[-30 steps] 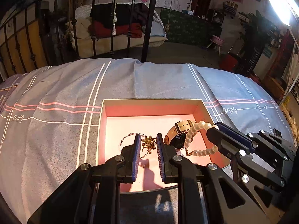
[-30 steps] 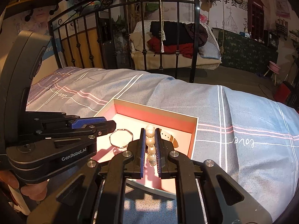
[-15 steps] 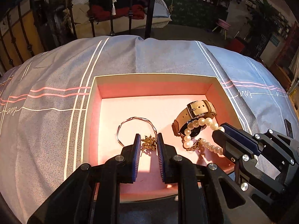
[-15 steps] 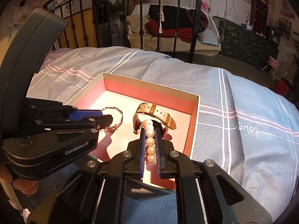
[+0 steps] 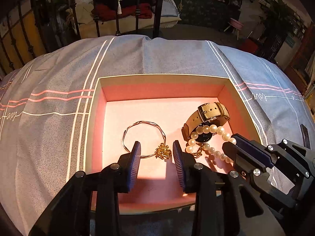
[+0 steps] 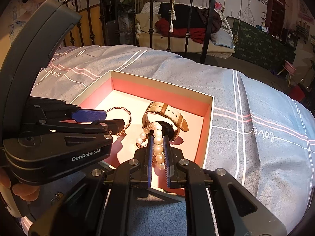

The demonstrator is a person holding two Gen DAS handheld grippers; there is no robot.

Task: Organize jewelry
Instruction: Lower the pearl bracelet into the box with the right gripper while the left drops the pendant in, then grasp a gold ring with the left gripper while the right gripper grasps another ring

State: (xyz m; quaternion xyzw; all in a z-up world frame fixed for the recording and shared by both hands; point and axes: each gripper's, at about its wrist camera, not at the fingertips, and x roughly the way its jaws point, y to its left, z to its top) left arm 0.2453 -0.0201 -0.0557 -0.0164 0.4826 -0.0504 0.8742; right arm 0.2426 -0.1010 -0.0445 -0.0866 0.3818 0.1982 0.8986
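Pearl bead bracelet [image 6: 158, 147] lies in the pink-lined cardboard box [image 5: 163, 90], pinched by our right gripper [image 6: 157, 155]; our left gripper [image 5: 156, 153] gapes wide around the thin gold bangle [image 5: 143, 138].

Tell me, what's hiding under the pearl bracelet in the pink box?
The watch: the pearl bracelet drapes over its dark face, partly hiding it. The tan strap shows.
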